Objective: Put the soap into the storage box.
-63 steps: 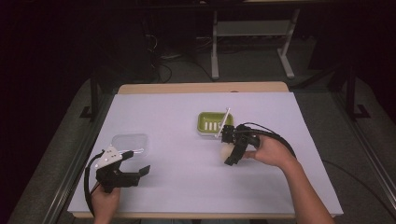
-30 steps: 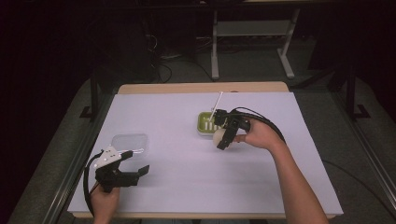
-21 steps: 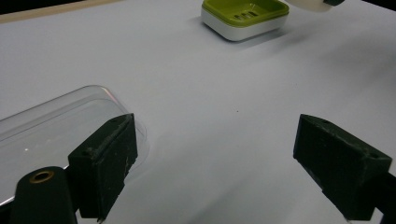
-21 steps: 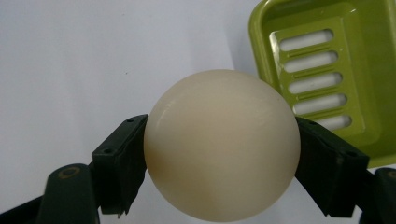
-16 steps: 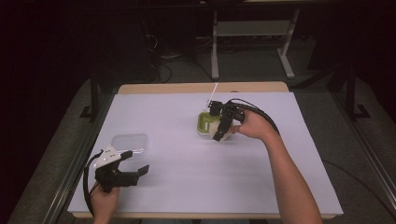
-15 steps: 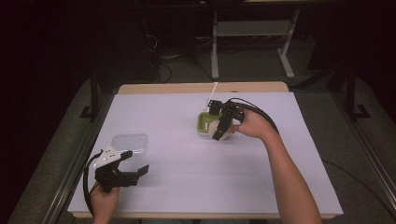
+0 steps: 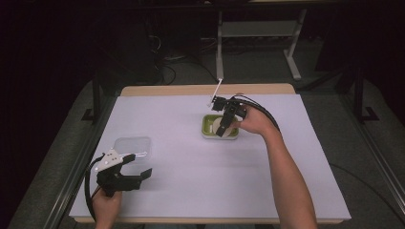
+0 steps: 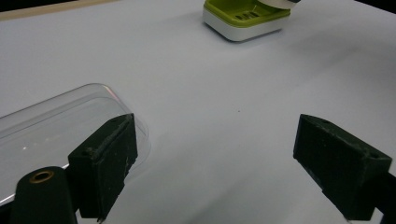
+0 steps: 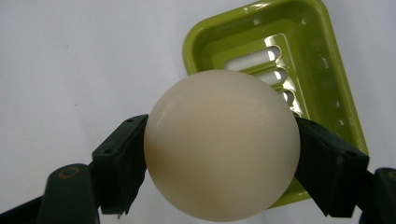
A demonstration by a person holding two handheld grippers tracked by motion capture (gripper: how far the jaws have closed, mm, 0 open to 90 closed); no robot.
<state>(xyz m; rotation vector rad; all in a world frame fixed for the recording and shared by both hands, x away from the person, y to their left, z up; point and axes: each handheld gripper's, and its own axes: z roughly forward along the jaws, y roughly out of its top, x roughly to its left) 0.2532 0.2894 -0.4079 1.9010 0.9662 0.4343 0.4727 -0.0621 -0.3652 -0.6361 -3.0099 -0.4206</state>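
White worktop point(image 7: 191, 143) spreads under me as my right gripper point(image 9: 219, 154) clamps its jaws on the cream ball point(image 9: 222, 144) above the green dish point(image 9: 322, 84), ready for lowering and release, I judge, while my left gripper point(image 8: 224, 163) rests wide open beside the clear lid point(image 8: 51, 126).

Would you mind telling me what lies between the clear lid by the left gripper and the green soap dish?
Nothing: the high view shows only bare white table cover between the clear lid and the green soap dish.

Smooth cream soap point(image 9: 222, 144), glossy plastic dish point(image 9: 317, 60)
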